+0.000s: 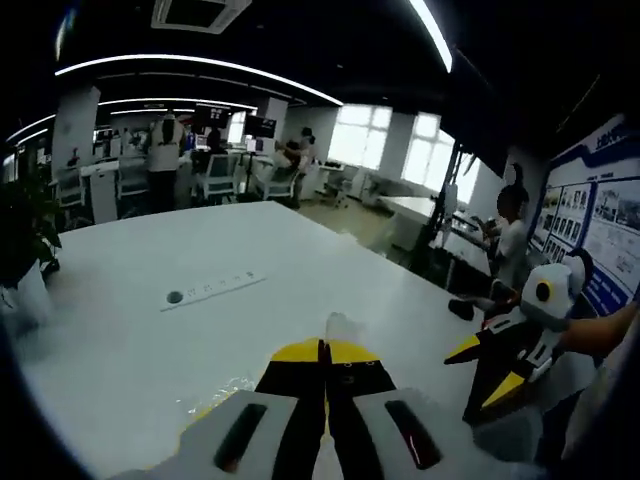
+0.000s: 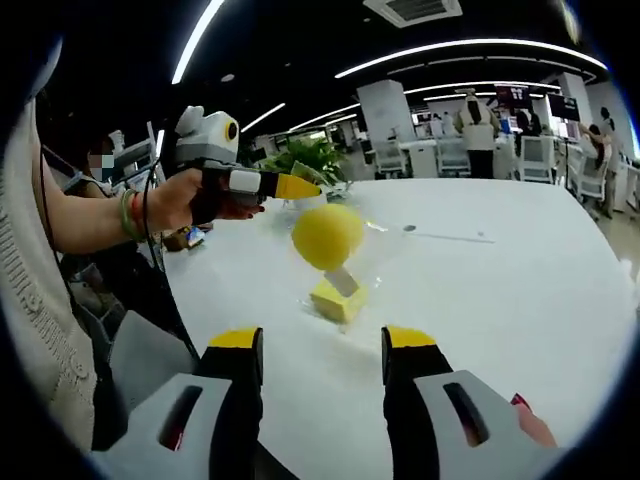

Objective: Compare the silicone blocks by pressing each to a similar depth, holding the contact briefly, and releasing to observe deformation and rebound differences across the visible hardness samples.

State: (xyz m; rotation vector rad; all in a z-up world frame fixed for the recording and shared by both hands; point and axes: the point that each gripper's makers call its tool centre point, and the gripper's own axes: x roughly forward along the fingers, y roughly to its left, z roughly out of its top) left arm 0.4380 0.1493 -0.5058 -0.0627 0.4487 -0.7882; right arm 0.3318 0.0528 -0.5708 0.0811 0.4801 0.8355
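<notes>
In the right gripper view a round yellow silicone ball (image 2: pixel 327 235) hangs just above the white table (image 2: pixel 500 290), wrapped in clear plastic (image 2: pixel 372 268). Under it lies a yellow silicone block (image 2: pixel 335 302) with a small grey piece (image 2: pixel 343 280) on top. My left gripper (image 2: pixel 300 187), held by a hand, comes in from the left with its yellow tips shut just above the ball. In the left gripper view its jaws (image 1: pixel 325 350) are shut on a wisp of clear plastic (image 1: pixel 337 325). My right gripper (image 2: pixel 322 345) stands open, short of the block, with nothing between its fingers.
A grey power strip (image 1: pixel 213 288) lies further along the table. A potted plant (image 2: pixel 312 158) stands at the table's far corner. People sit and stand at desks in the office behind. The right gripper (image 1: pixel 500 372) shows at the table's right edge in the left gripper view.
</notes>
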